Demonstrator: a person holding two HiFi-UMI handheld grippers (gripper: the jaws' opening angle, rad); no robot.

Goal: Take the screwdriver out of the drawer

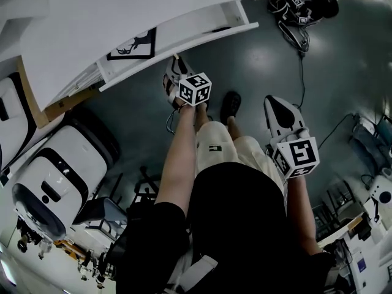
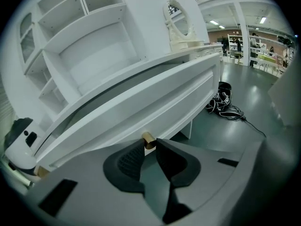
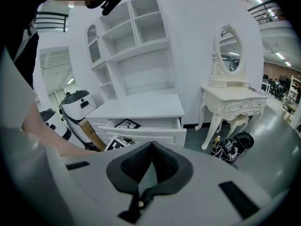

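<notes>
The left hand-held gripper (image 2: 150, 144) pinches the brass knob (image 2: 148, 138) of the drawer (image 2: 164, 102); right hand-held gripper (image 3: 151, 146) pressed together, empty; screwdriver unseen, presumably inside, likely light, rigid, best grasped by handle

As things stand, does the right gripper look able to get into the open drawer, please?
Probably yes: the drawer stands pulled out, open on top, and nothing stands between it and the right gripper. The left gripper only grips the front knob. The right jaws are shut.

Drawer (image 1: 184, 51) white; knob (image 2: 148, 139) brass-toned, probably; marker cube (image 1: 195, 89) black-and-white squares.
</notes>
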